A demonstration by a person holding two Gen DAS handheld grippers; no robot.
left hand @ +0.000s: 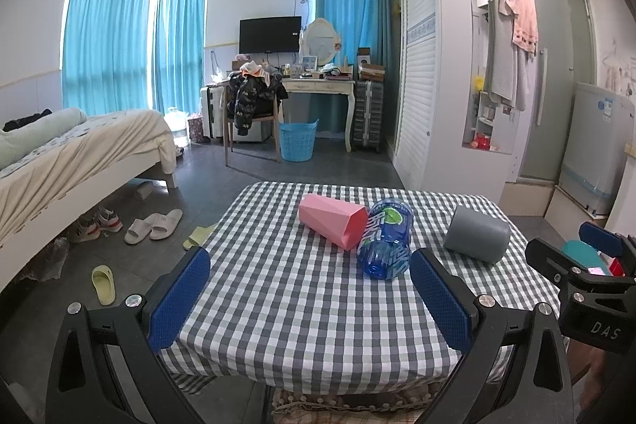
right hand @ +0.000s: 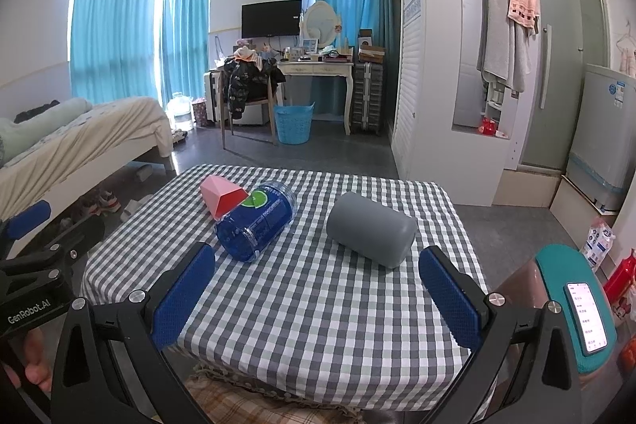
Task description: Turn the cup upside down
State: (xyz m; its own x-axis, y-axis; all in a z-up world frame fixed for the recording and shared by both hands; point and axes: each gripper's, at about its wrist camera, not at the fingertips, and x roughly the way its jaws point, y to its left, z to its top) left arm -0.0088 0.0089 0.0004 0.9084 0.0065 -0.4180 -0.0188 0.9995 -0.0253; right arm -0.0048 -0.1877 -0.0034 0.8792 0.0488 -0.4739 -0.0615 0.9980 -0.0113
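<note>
Three cups lie on their sides on a small table with a grey checked cloth [left hand: 302, 304] [right hand: 318, 312]. A pink faceted cup [left hand: 332, 220] [right hand: 220, 196] lies at the far left, touching a blue printed clear cup [left hand: 384, 238] [right hand: 256, 221] beside it. A grey cup [left hand: 477, 234] [right hand: 371, 234] lies apart to the right. My left gripper [left hand: 310, 299] is open and empty above the table's near edge. My right gripper [right hand: 318, 295] is open and empty, in front of the grey cup. Each gripper shows at the side of the other's view.
A teal stool with a phone [right hand: 586, 316] stands right of the table. A bed [left hand: 79, 153] is at the left, with slippers [left hand: 153, 225] on the floor beside it. A desk, chair and blue basket [left hand: 297, 141] stand at the back, a wardrobe [left hand: 421, 66] at the right.
</note>
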